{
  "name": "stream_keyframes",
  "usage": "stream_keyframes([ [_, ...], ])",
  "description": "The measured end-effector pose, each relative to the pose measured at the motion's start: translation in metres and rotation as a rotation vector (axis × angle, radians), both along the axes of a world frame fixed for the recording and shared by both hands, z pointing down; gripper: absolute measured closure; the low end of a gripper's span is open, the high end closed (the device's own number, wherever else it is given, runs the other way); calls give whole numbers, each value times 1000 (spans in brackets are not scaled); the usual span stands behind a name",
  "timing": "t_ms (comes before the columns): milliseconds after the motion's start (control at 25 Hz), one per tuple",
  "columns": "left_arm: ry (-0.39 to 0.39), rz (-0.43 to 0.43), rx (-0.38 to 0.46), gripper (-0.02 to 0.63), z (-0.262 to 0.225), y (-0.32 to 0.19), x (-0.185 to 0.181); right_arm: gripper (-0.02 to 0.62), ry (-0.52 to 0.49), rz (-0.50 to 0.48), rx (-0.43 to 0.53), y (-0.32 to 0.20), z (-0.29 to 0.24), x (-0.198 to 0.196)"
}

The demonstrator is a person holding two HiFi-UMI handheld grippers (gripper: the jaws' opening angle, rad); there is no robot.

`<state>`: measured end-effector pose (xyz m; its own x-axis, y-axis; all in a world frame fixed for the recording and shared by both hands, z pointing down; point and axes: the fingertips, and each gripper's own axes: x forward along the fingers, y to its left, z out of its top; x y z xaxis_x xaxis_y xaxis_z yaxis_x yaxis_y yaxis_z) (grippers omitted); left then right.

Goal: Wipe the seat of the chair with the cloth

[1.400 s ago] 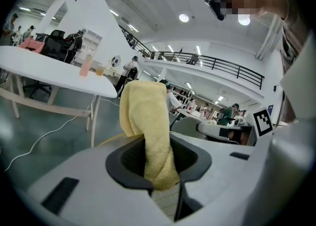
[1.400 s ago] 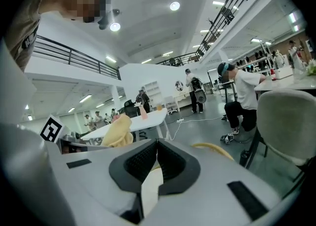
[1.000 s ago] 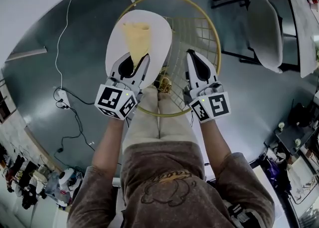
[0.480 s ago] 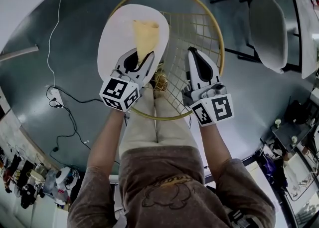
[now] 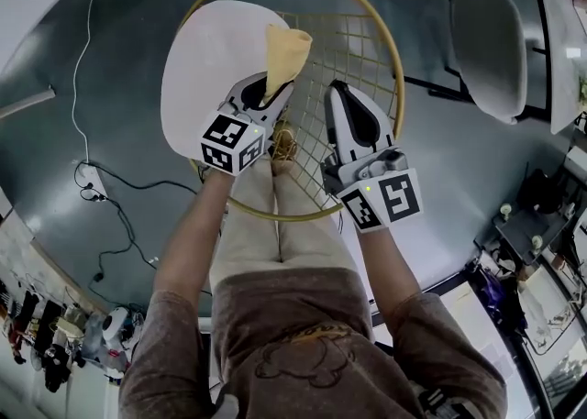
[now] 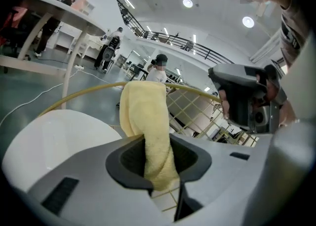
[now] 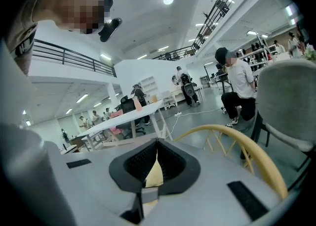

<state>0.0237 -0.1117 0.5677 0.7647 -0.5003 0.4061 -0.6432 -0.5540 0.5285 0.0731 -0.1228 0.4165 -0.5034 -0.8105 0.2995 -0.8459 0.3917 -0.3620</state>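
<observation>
Above a grey floor point(image 5: 83, 87) in an open hall, the left tool point(image 5: 268, 94) pinches a limp yellow cloth point(image 5: 286, 50) at the 2 o'clock edge of the white seat point(image 5: 206, 60), while the right tool point(image 5: 344, 101) is closed on nothing.

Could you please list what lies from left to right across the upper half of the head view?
Round white chair seat → yellow cloth → yellow wire-grid chair back → pale grey moulded chair.
</observation>
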Motion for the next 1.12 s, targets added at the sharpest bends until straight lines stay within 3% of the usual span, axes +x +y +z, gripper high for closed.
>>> stream_keyframes([
  [480,-62,9,-127,494,86,-24,25,568,-10,-34,-34,0,7,-7],
  [720,-99,70,-158,495,112,-25,32,568,-12,-15,-49,-4,14,-5],
  [1120,-204,45,-213,495,135,-37,14,568,-11,0,-60,-6,20,-3],
])
